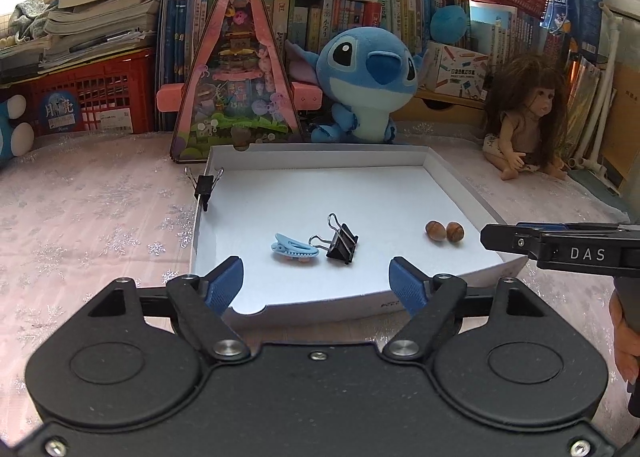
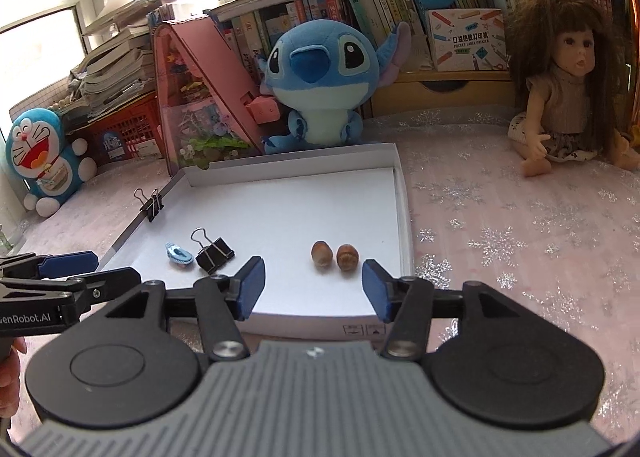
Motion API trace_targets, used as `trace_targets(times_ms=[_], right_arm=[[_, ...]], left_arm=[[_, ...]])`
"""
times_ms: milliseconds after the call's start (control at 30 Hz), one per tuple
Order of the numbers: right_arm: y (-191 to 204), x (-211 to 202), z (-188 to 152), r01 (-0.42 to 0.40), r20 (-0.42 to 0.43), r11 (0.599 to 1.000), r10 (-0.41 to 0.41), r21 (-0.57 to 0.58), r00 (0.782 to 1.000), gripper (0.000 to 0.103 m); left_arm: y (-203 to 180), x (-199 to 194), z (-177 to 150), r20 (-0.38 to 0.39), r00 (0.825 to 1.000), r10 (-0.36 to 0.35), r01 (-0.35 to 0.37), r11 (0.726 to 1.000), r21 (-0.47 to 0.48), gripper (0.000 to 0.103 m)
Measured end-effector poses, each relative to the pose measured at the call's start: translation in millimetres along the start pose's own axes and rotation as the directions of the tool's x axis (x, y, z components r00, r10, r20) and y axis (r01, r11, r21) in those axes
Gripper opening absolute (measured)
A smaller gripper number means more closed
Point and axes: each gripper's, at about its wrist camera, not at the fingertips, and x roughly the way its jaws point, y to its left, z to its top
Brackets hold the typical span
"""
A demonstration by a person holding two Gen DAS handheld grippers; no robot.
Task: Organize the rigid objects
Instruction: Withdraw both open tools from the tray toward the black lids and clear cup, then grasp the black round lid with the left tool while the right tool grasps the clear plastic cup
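A: Your left claw (image 1: 316, 281) and right claw (image 2: 313, 287) both stand apart, gripping nothing, at the white tray's (image 1: 320, 309) near edge.

B: And the pieces?

A: Blue clip (image 1: 294, 249) and binder clip (image 1: 340, 243) just ahead of the left claw; 2 nuts (image 2: 334, 254) just ahead of the right. Nudge those nuts and they'll likely roll.

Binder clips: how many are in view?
2. One binder clip lies on the tray floor beside the blue hair clip; the other is clamped on the tray's left wall. None seems hidden.
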Motion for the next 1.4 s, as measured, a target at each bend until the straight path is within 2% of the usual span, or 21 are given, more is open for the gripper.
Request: trace_targets(times_ms=[333, 700, 1167, 1400], right_arm=[[20, -26, -30, -0.025, 0.033, 0.996, 0.027, -0.083, 0.999, 0.074], [31, -48, -65, -0.026, 0.032, 0.990, 0.031, -0.139, 0.999, 0.076], [24, -79, -106, 0.005, 0.106, 0.985, 0.014, -0.175, 0.994, 0.078], [21, -85, -120, 0.019, 0.105, 0.982, 0.001, -0.188, 0.995, 0.079]], left_arm=[[-7, -35, -35, 0.048, 0.999, -0.008, 0.005, 0.999, 0.047, 0.082], [-4, -56, -67, 0.048, 0.999, -0.005, 0.002, 0.999, 0.045, 0.082], [18, -88, -104, 0.066, 0.998, 0.019, -0.023, 0.998, 0.060, 0.083], [25, -97, -122, 0.052, 0.998, 0.028, -0.031, 0.998, 0.050, 0.083]])
